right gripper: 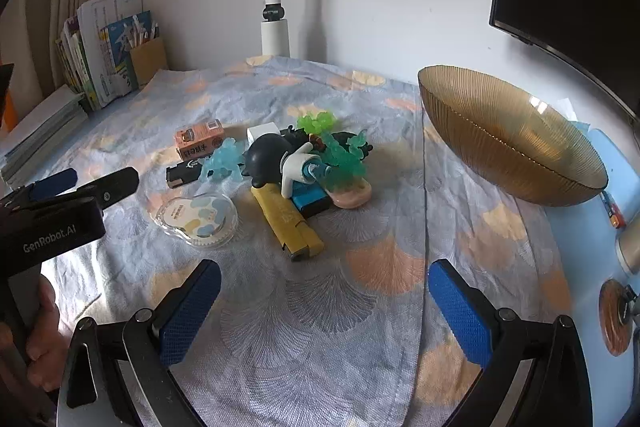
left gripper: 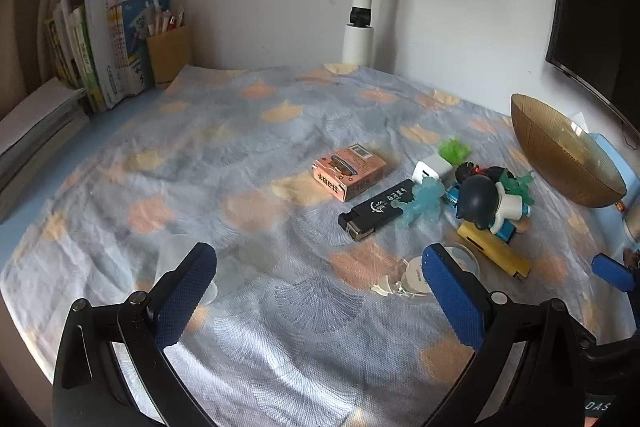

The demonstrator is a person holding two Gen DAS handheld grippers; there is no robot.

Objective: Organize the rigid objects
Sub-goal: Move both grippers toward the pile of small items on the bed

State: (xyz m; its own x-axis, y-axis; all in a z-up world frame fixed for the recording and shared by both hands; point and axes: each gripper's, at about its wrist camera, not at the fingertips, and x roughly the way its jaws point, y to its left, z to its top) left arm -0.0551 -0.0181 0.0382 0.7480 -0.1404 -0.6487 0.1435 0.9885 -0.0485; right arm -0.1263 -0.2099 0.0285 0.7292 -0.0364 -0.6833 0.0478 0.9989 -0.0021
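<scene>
Left gripper (left gripper: pixel 320 279): spread wide, holding nothing, hovering near the pile.
Right gripper (right gripper: pixel 325 301): spread, holding nothing.
Toy pile (right gripper: pixel 280 163): mid-cloth, heaped, unsorted.
Bowl (right gripper: pixel 508 139): far right, likely the destination.

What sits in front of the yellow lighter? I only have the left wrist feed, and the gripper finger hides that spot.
Observer: A clear blister pack with a blue-and-cream printed card, flat on the cloth.
Operator: Is anything under the toy figure?
Observer: Yes, a blue block and a pink oval piece lie under the pile.
Operator: Is the bowl empty?
Observer: The amber glass bowl shows nothing inside from the right wrist view.
Operator: Right gripper state?
Observer: The right gripper is open, holding nothing.
</scene>
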